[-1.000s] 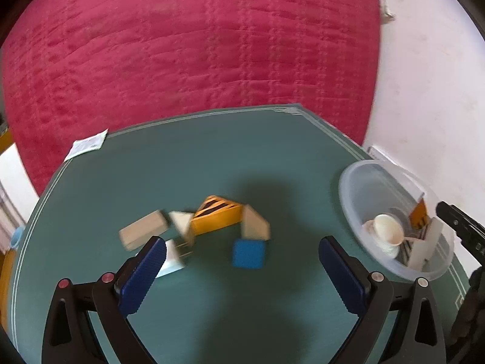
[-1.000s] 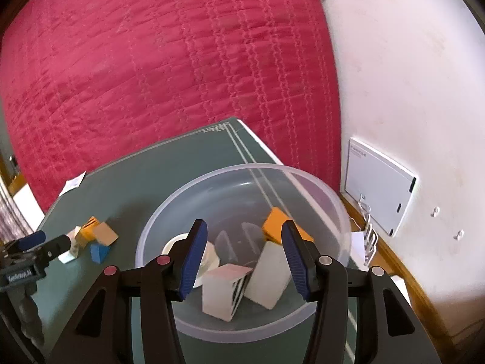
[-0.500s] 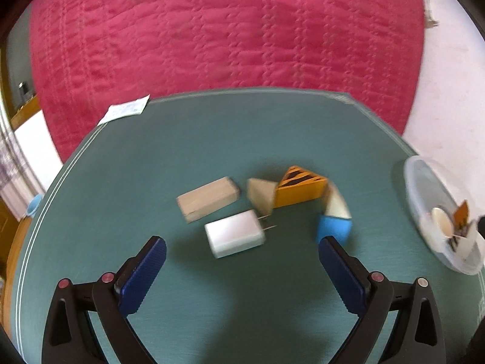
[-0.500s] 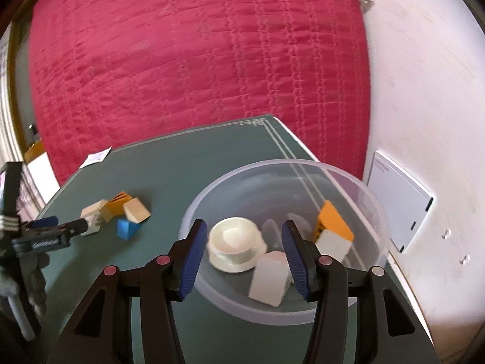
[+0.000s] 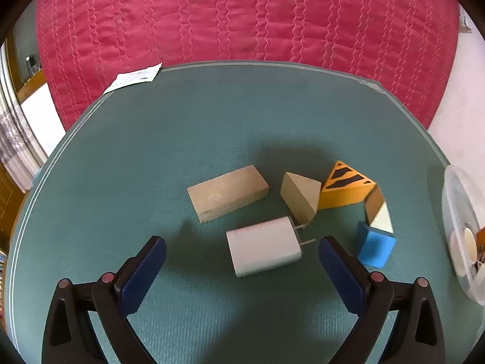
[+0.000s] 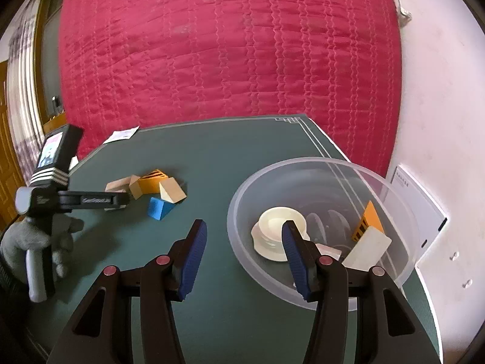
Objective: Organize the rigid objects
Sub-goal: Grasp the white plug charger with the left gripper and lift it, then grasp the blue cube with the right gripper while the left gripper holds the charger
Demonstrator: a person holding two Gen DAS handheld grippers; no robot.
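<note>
Over on the left, a gloved hand (image 6: 28, 236) carries the left tongs (image 5: 242, 253), which hang above the green surface (image 5: 182, 139) with their blue pads spread wide and nothing between them but air. Just beyond the tips lies a white charger plug (image 5: 263, 250), flat on the surface, prongs pointing right. Behind it sits a rectangular wooden block (image 5: 228, 192), then a plain wooden wedge (image 5: 300, 197) touching an orange block with black stripes (image 5: 345, 186). A further pale wedge (image 5: 379, 209) leans by a blue block (image 5: 376, 248). To the right stands a clear plastic bowl (image 6: 321, 291), holding a cream cup (image 6: 279, 221), an orange striped piece (image 6: 366, 221) and a white block (image 6: 366, 250). The right tongs (image 6: 244, 256) hover at the bowl's near-left rim, part open and empty, one pad outside the bowl and the other over its inside.
</note>
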